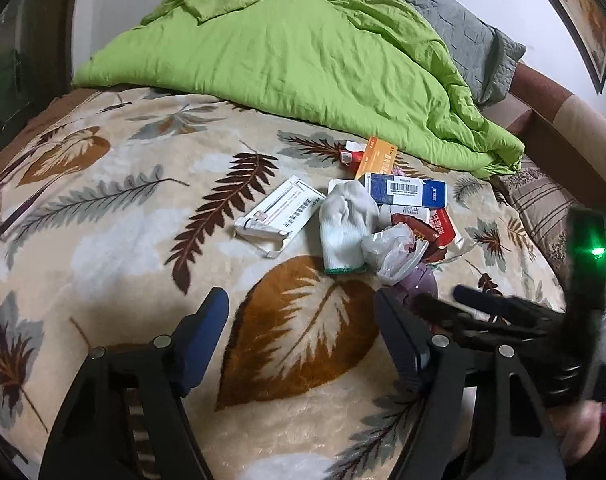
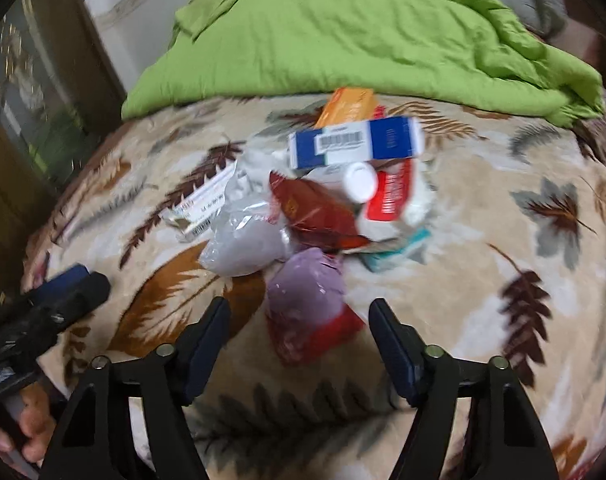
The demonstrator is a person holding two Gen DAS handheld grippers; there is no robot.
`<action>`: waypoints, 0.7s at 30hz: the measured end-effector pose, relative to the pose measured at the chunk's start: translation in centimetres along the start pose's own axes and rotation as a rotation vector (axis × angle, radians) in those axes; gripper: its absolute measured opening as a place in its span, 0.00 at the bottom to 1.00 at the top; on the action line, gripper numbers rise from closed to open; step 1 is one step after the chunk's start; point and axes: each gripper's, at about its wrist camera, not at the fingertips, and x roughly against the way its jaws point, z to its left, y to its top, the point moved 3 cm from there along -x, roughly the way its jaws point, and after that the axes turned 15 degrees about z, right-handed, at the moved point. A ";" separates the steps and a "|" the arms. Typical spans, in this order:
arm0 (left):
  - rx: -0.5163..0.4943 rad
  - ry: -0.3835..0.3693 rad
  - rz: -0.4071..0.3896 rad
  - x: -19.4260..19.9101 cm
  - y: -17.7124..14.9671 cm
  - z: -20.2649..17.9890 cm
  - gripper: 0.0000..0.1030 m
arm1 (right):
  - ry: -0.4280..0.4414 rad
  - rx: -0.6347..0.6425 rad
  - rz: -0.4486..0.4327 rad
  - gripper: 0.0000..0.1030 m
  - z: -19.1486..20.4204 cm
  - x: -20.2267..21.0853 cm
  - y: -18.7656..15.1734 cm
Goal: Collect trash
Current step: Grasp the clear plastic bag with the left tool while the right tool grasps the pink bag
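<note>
Right gripper (image 2: 299,332): jaws apart, pads clear of the purple-and-red packet (image 2: 309,308) lying between the fingertips.
Left gripper (image 1: 301,332): released, empty, above a brown leaf on the leaf-print blanket (image 1: 103,208).
Trash pile: white glove (image 1: 343,224), crumpled plastic bag (image 1: 391,250), blue-and-white box (image 1: 403,190), orange box (image 1: 377,158), all touching mid-bed.
White carton (image 1: 275,214): just left of the pile.
Green duvet (image 1: 303,56): heaped behind.

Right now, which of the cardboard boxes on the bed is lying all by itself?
The white cardboard box with small dark print. It lies left of the pile, alone on the leaf-patterned blanket, while the blue-and-white barcode box and orange box are heaped together.
</note>
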 end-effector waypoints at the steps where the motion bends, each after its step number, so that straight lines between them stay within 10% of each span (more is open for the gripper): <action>1: -0.010 -0.002 -0.001 -0.1 0.2 -0.3 0.72 | 0.016 -0.004 0.021 0.41 -0.2 -0.5 0.0; 6: -0.076 -0.012 0.004 -0.7 1.2 -2.3 0.72 | 0.074 -0.084 -0.025 0.07 -2.1 0.9 -0.8; 17: -0.202 -0.010 0.062 -6.1 4.4 -7.8 0.72 | 0.105 -0.237 -0.096 0.08 -5.0 3.9 -2.6; 21: -0.209 -0.027 0.111 -8.3 5.0 -7.9 0.30 | 0.112 -0.280 -0.117 0.30 -6.0 4.2 -2.7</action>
